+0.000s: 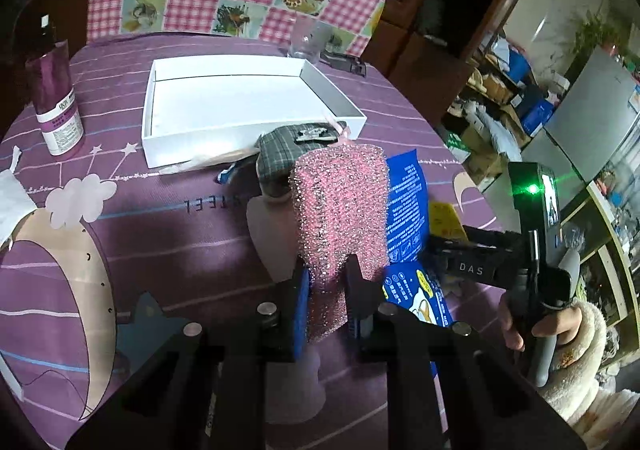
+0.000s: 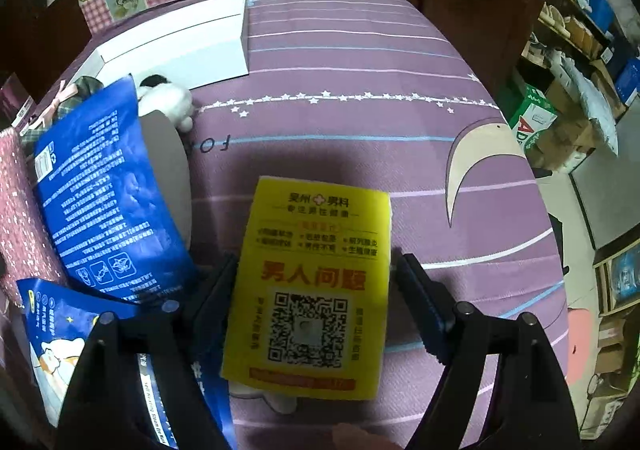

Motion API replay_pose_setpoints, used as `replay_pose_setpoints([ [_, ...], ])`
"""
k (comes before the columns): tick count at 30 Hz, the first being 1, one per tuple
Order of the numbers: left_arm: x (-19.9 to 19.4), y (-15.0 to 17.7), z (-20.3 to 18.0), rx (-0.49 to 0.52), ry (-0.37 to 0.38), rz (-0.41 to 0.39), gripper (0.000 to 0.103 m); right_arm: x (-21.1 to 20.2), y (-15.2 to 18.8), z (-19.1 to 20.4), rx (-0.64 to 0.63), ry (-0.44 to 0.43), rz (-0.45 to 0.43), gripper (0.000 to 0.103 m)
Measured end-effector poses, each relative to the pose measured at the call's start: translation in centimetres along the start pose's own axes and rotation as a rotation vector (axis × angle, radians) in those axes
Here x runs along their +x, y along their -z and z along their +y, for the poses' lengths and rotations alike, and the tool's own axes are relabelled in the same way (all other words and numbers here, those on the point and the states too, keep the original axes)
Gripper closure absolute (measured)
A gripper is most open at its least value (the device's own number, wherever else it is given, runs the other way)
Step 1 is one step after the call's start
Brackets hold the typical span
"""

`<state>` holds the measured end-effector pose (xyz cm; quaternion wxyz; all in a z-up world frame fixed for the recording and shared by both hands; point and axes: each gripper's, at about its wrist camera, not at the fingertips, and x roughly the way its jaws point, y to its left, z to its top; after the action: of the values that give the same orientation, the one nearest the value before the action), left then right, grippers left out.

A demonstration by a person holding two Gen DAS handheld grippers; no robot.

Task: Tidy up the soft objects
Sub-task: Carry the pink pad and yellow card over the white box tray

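Your left hand-held gripper (image 1: pixel 326 298) points down at a slant over the purple striped desk (image 1: pixel 168 250), its blue-padded jaws clamped on the near end of a pink glittery mesh scouring sponge (image 1: pixel 340 209). The sponge stands up and away from the jaws, pinched narrow where they press it.

Your right hand (image 1: pixel 556 326), in a fluffy cream sleeve (image 1: pixel 588 362), shows only in the left wrist view, wrapped round the grey handle of the other device, green light lit on top.

Your right hand-held gripper (image 2: pixel 316 290) tilts steeply down. Its jaws stand apart on either side of a yellow printed tissue packet with a QR code (image 2: pixel 312 282); the left pad looks to be at the packet's edge, while a gap shows at the right pad, so no grip.

Left wrist view only: the whole shallow white cardboard box (image 1: pixel 240 97) behind the sponge, a purple-labelled bottle (image 1: pixel 56 97) at far left, and a grey plaid cloth item (image 1: pixel 288 153) just before the box.

Right wrist view only: a white-and-black plush toy (image 2: pixel 168 97) against the box corner, and the blue printed pouches (image 2: pixel 108 201) at close range left of the packet.
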<state>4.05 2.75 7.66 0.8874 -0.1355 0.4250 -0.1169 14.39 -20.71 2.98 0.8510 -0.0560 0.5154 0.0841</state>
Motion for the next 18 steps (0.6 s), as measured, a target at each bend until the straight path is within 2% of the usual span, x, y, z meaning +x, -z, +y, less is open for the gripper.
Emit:
replay_pose_setpoints([
  [7, -0.9, -0.2, 0.1, -0.015, 0.019, -0.062, 0.088, -0.5, 0.1, -0.4, 0.044, -0.028, -0.013, 0.043],
  [12, -2.1, 0.0, -0.3, -0.008, 0.053, -0.123, 0.089, -1.8, 0.0, -1.3, 0.076, -0.039, -0.074, 0.043],
  [18, -2.4, -0.6, -0.5, -0.021, 0.034, -0.165, 0.089, -2.9, -0.4, -1.2, 0.081, -0.118, -0.109, 0.043],
])
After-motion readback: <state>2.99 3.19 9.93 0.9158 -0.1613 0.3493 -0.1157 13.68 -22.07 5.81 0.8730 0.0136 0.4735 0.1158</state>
